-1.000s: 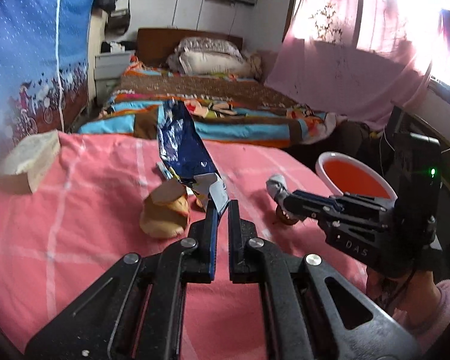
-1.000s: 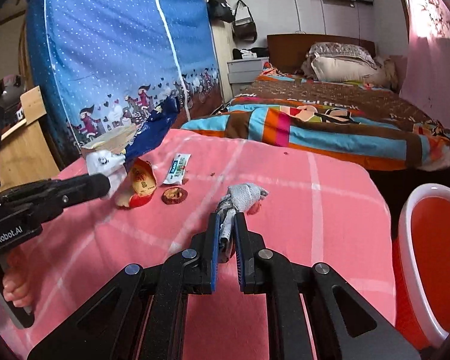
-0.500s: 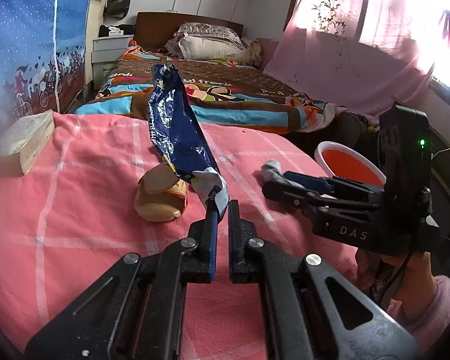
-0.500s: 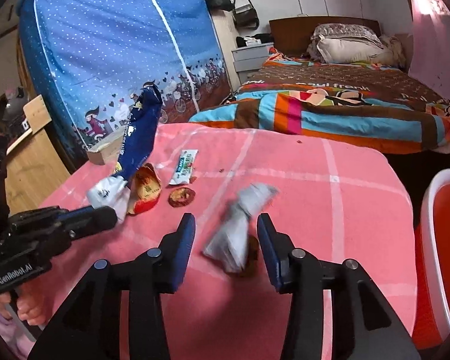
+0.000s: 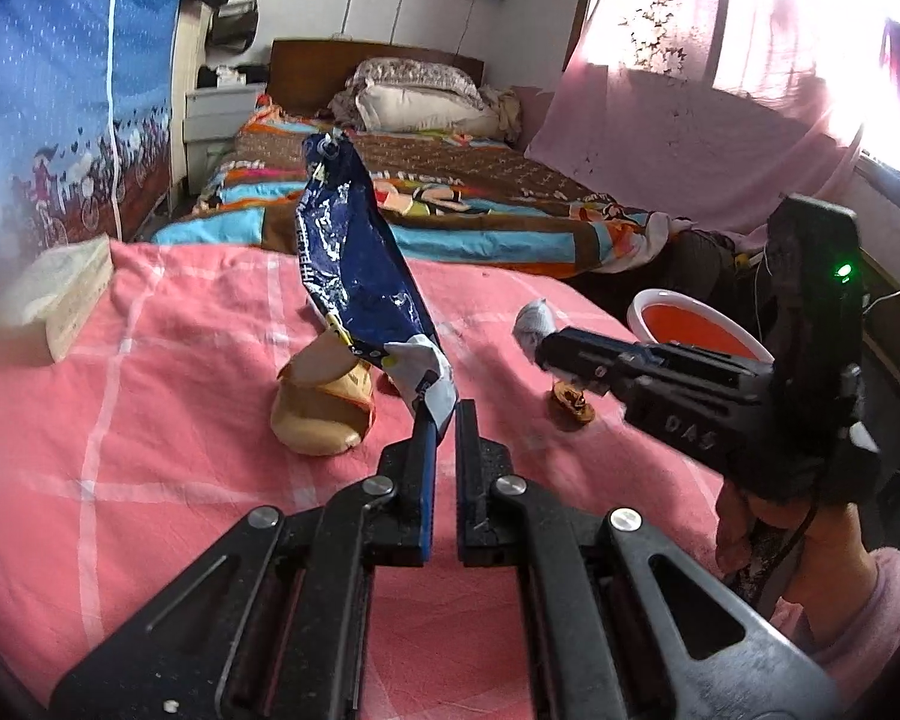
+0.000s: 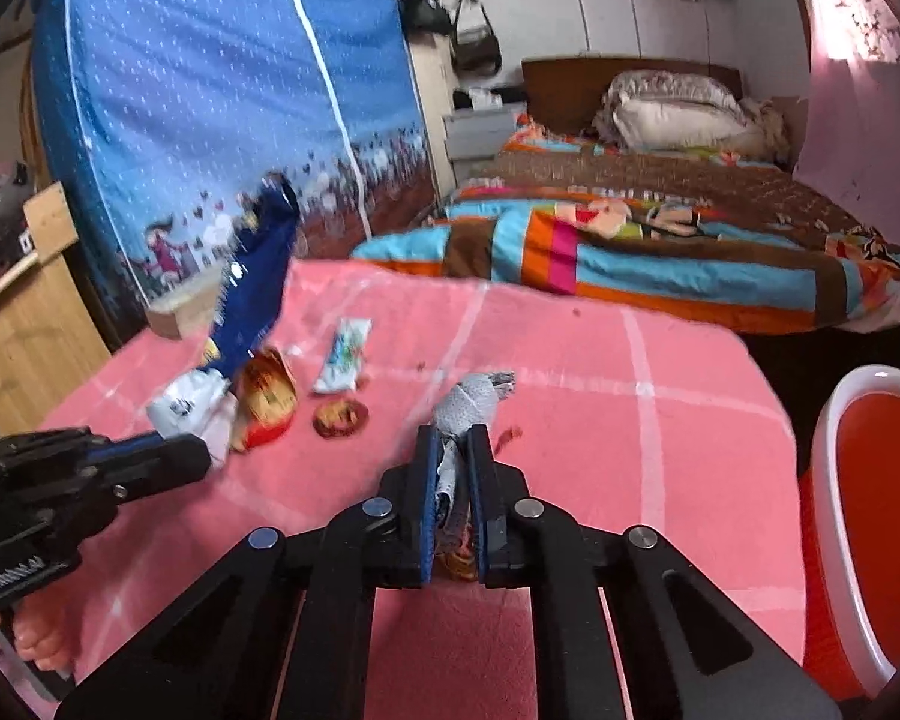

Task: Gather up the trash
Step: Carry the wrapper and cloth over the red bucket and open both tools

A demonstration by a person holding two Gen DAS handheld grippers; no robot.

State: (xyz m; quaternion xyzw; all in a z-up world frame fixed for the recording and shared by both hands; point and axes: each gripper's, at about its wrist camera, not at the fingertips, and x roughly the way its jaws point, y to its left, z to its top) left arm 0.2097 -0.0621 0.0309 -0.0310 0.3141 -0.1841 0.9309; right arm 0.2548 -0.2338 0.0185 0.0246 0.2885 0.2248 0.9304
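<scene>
My left gripper is shut on the white end of a long blue snack bag and holds it up over the pink tablecloth; the bag also shows in the right wrist view. My right gripper is shut on a crumpled grey-white wrapper, seen in the left wrist view at the tip of the right gripper. A tan and red wrapper lies on the cloth just beyond the left gripper.
A red bin with a white rim stands off the table's right side. A small white-green packet, a round red lid and a brown scrap lie on the cloth. A wooden block sits at the far left.
The right gripper, open half a second ago around the grey wrapper, has shut on it again. The left gripper has lifted the blue bag higher and more upright.
</scene>
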